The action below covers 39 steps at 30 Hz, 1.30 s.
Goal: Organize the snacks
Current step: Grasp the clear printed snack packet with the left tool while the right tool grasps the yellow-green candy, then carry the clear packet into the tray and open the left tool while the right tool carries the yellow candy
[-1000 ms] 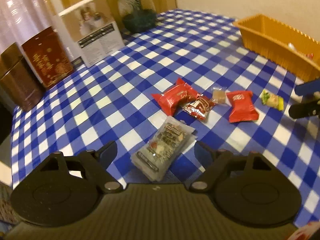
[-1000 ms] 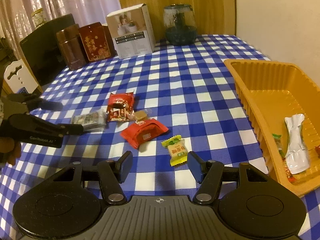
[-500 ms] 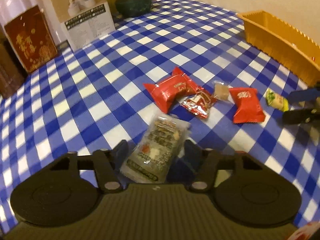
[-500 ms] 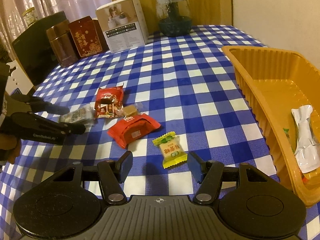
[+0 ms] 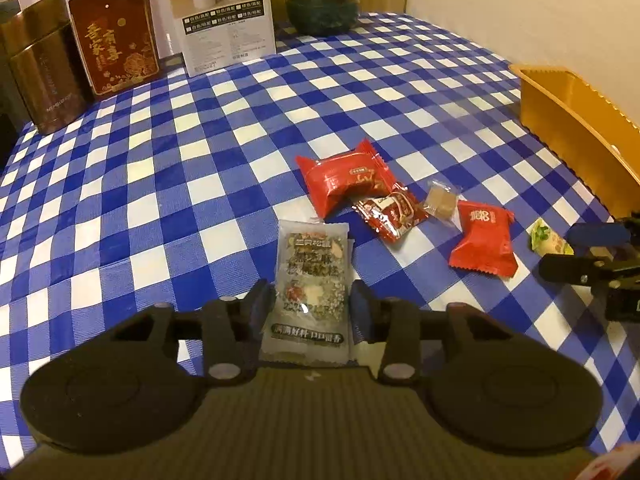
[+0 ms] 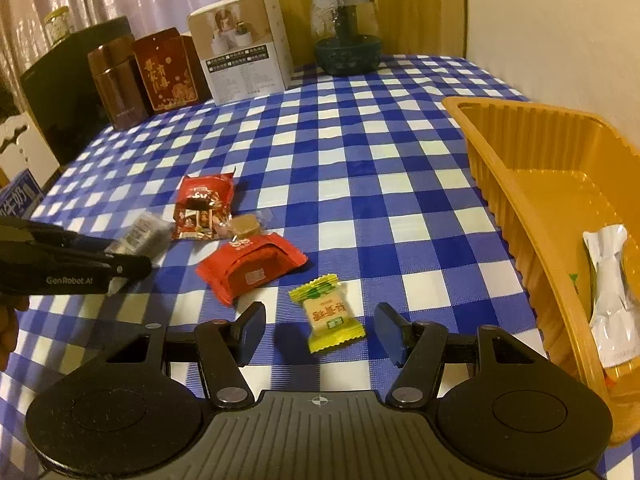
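Snacks lay scattered on the blue-and-white checked counter [image 5: 168, 184]. Left wrist view: the left gripper [image 5: 312, 304] had its jaws drawn in against both long edges of a clear grey snack packet [image 5: 310, 280], holding it. Beyond it lay a large red packet [image 5: 344, 178], a small red printed packet [image 5: 390, 212], a brown candy [image 5: 440, 200] and a second red packet [image 5: 482, 240], closely grouped. A yellow-green candy [image 5: 548, 240] lay at the tips of the right gripper [image 5: 576, 250]. The orange tray [image 5: 572, 120] stood at the right edge. A brown tin [image 5: 40, 68], red box [image 5: 116, 36], white box [image 5: 226, 28] and dark green jar [image 5: 322, 4] lined the far side.

Right wrist view: the right gripper [image 6: 320, 330] had its jaws wide, 1 on each side of the yellow-green candy [image 6: 328, 312], not touching it. The orange tray [image 6: 552, 184] held a white wrapper [image 6: 612, 292]. The left gripper [image 6: 120, 256] reached in from the left onto the grey packet [image 6: 138, 234].
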Available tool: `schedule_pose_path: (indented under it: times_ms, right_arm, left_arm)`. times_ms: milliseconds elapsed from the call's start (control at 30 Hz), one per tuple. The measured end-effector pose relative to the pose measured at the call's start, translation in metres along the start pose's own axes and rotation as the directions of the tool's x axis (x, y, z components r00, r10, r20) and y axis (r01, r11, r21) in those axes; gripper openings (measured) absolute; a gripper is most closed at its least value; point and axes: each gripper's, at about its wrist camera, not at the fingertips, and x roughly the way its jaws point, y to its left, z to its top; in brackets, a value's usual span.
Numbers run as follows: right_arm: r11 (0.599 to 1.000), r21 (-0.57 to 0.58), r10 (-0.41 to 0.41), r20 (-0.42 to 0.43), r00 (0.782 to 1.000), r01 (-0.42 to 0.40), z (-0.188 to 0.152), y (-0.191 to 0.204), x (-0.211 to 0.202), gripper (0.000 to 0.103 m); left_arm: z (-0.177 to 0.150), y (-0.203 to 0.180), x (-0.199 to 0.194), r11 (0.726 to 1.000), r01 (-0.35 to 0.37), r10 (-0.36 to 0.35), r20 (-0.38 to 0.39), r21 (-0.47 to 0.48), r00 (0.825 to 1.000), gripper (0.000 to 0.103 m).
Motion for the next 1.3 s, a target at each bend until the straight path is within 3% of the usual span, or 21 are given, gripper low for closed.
schedule_pose_path:
  times_ms: [133, 200, 333, 400, 433, 867, 1300]
  right_arm:
    - [0.999, -0.041, -0.016, 0.008, 1.000, 0.016, 0.000, 0.002, 0.005, 0.059]
    - [0.998, -0.065, -0.025, 0.013, 1.000, 0.026, 0.000, 0.004, 0.006, 0.048]
    - [0.992, -0.116, -0.048, 0.020, 0.999, 0.050, -0.001, 0.006, 0.008, 0.037]
    - [0.989, -0.137, -0.050, 0.022, 0.999, 0.052, -0.002, 0.008, 0.008, 0.024]
    - [0.988, -0.145, -0.051, 0.021, 0.998, 0.053, -0.003, 0.009, 0.007, 0.022]
    - [0.997, -0.073, -0.022, 0.012, 1.000, 0.022, -0.011, 0.008, -0.028, 0.021]
    - [0.999, -0.043, 0.013, 0.054, 0.998, -0.010, -0.025, 0.018, -0.100, 0.021]
  left_arm:
    - [0.000, -0.001, 0.001, 1.000, -0.011, 0.011, 0.016, -0.021, 1.000, 0.042]
    - [0.000, 0.000, 0.002, 0.999, -0.016, 0.016, 0.022, -0.033, 1.000, 0.042]
    - [-0.001, -0.002, 0.001, 0.999, -0.031, 0.032, 0.029, -0.045, 0.999, 0.041]
    - [-0.001, -0.002, 0.001, 0.998, -0.037, 0.038, 0.031, -0.054, 0.999, 0.038]
    - [-0.002, -0.003, 0.000, 0.997, -0.041, 0.043, 0.029, -0.058, 0.999, 0.037]
    - [-0.021, -0.024, -0.033, 0.986, -0.048, 0.045, -0.018, -0.157, 0.999, 0.036]
    - [-0.048, -0.061, -0.112, 0.960, -0.055, 0.056, -0.005, -0.276, 0.998, 0.036]
